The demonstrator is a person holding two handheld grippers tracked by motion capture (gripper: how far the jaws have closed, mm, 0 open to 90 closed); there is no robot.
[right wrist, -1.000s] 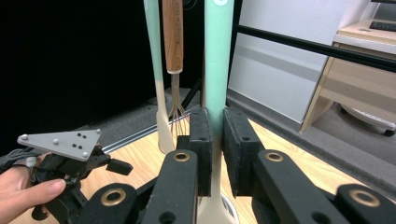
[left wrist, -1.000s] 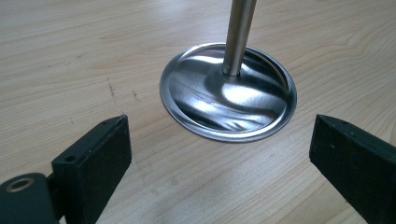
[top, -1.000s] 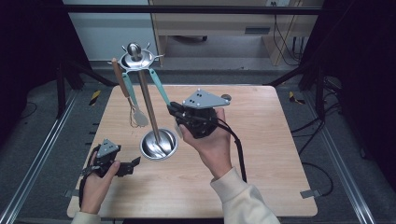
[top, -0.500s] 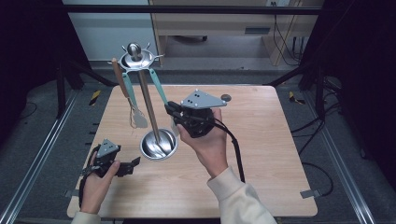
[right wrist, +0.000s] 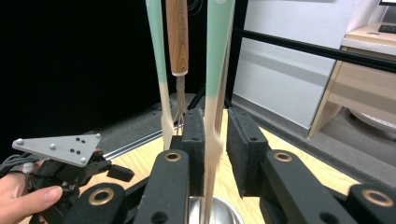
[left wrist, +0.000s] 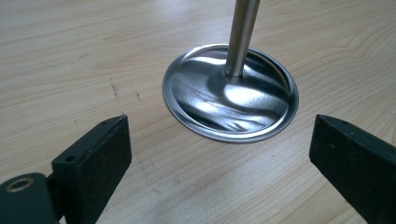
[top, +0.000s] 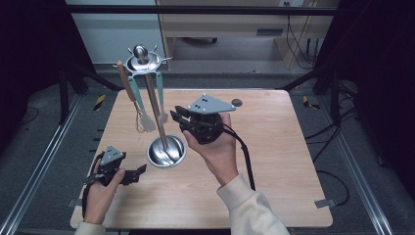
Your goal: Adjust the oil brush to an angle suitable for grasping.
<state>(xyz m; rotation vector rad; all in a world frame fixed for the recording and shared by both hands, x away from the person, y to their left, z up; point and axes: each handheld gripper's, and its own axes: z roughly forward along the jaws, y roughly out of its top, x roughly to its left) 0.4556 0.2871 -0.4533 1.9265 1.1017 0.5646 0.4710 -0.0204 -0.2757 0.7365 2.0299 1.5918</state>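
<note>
Two jaws of the right gripper (right wrist: 215, 140), just eased apart, are seen astride a mint-handled utensil (right wrist: 215, 84) at frame centre; the left gripper (left wrist: 219, 154) is held wide open.

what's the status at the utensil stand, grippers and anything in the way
Right gripper jaws just opening, teal-handled utensil between them, grip loosening. Left gripper open, low beside stand base. Whisk and second teal utensil hang close behind.

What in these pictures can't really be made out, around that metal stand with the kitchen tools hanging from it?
- Right gripper view: the teal-handled utensil between the jaws is blurred low down; whether the pads touch it is unclear.
- Same view: the hooks are cut off by the top edge.
- Left gripper view: the stand pole is cut off by the top edge.
</note>
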